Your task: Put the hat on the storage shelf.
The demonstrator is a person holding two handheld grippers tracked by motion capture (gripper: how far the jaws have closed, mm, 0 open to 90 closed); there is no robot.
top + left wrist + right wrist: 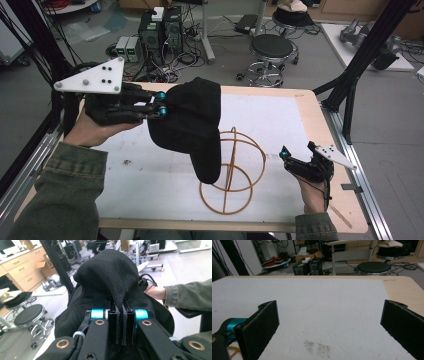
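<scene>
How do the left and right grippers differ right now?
The left gripper is shut on the black knitted fabric cap; the right gripper stands wide open with nothing between its jaws. In the high view the left is raised over the table's far left, while the right sits low by the round wire hat stand. Both have black jaws and blue fittings.

A grey floor (395,125) runs behind the table (310,107) — cables tangle there around two computer towers (161,31). A black round stool (271,48) stands near them. Wooden drawers (21,270) line one wall — black frame posts (372,45) rise at the sides.
</scene>
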